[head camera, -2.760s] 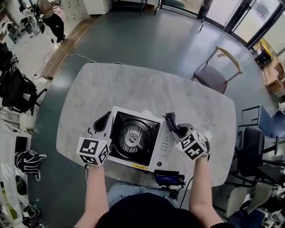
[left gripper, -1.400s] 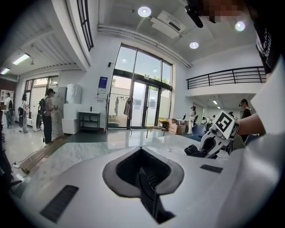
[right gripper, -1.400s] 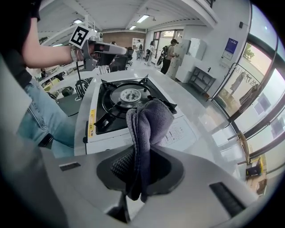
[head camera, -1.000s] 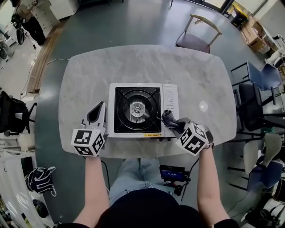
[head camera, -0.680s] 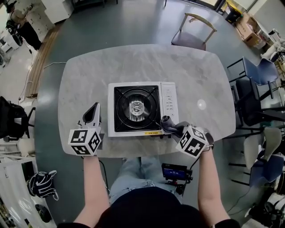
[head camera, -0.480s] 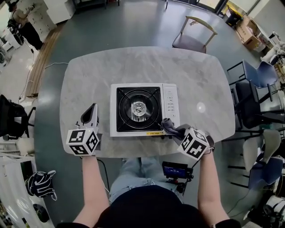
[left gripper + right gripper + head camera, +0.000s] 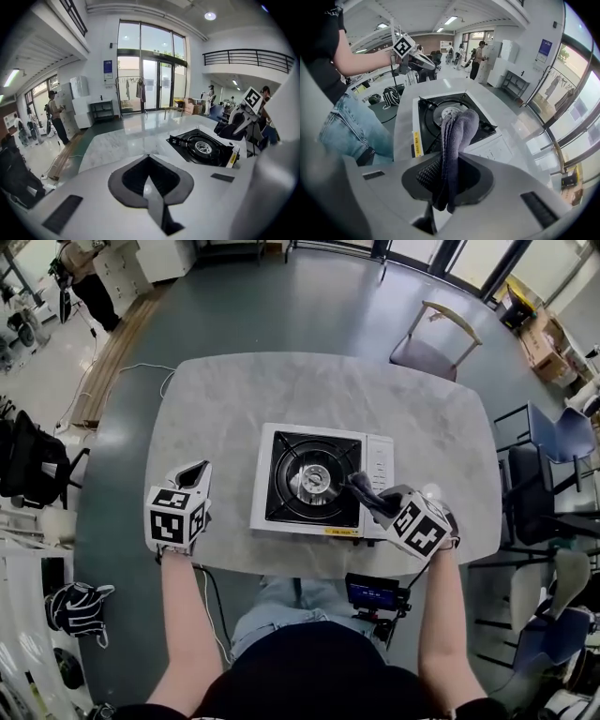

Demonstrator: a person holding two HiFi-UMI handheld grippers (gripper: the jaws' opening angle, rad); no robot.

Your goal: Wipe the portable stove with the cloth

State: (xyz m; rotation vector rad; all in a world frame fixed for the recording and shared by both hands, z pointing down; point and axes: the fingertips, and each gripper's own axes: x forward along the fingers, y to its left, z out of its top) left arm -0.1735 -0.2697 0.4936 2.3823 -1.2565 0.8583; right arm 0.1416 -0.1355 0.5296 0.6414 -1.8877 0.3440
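Because the left gripper [image 7: 149, 178], jaws pressed together on nothing, hangs well to the left of the portable stove [image 7: 380, 470], nothing braces the appliance: a firm stroke might skid it.

Right gripper [image 7: 450, 176]: jaws clamped on the cloth [image 7: 457, 131], a grey ribbed knit folded into a narrow wad. Its tip is over the stove's right front, at the burner pan's edge; contact unclear. Loose folds may snag the pan supports.

Stove: flat white box, square black pan, round metal burner [image 7: 316, 481].

Table [image 7: 281, 399]: pale marbled slab, glossy, rounded corners.
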